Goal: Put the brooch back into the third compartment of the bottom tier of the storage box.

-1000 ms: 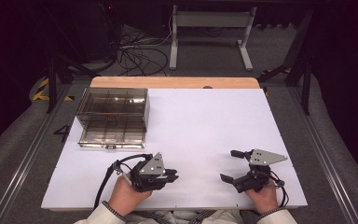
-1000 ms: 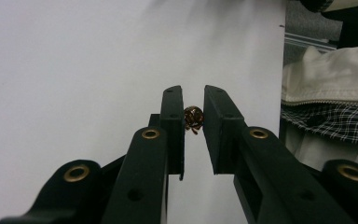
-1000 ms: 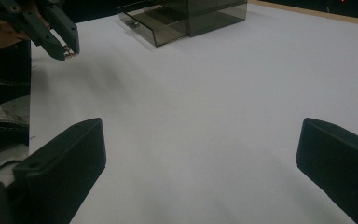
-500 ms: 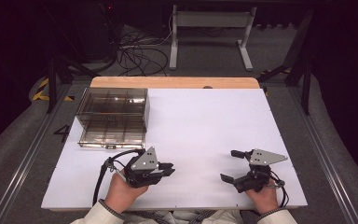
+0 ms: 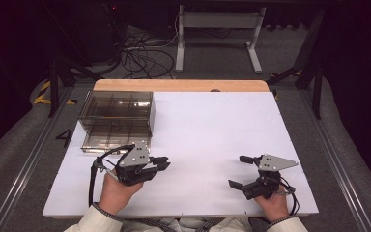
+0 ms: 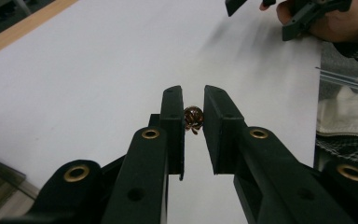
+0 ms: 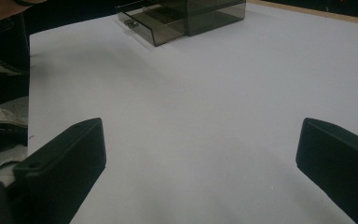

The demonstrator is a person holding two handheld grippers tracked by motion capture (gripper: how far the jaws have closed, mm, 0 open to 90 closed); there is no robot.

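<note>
My left gripper [image 5: 162, 165] sits at the front left of the white table [image 5: 212, 125], just in front of the drawer box. In the left gripper view its jaws [image 6: 193, 95] are shut on a small round coppery-brown object [image 6: 192, 116], held just above the white surface. My right gripper [image 5: 237, 172] rests at the front right with its jaws wide apart; between them [image 7: 200, 130] lies only bare table.
A smoky clear plastic drawer box [image 5: 118, 104] stands at the back left, its lower drawer [image 5: 115, 136] pulled out toward me; it also shows as the box [image 7: 186, 13] in the right gripper view. A wooden edge [image 5: 181, 85] runs along the table's far side.
My left gripper has moved left and a little away from me, toward the drawer box. The right gripper has stayed put.
</note>
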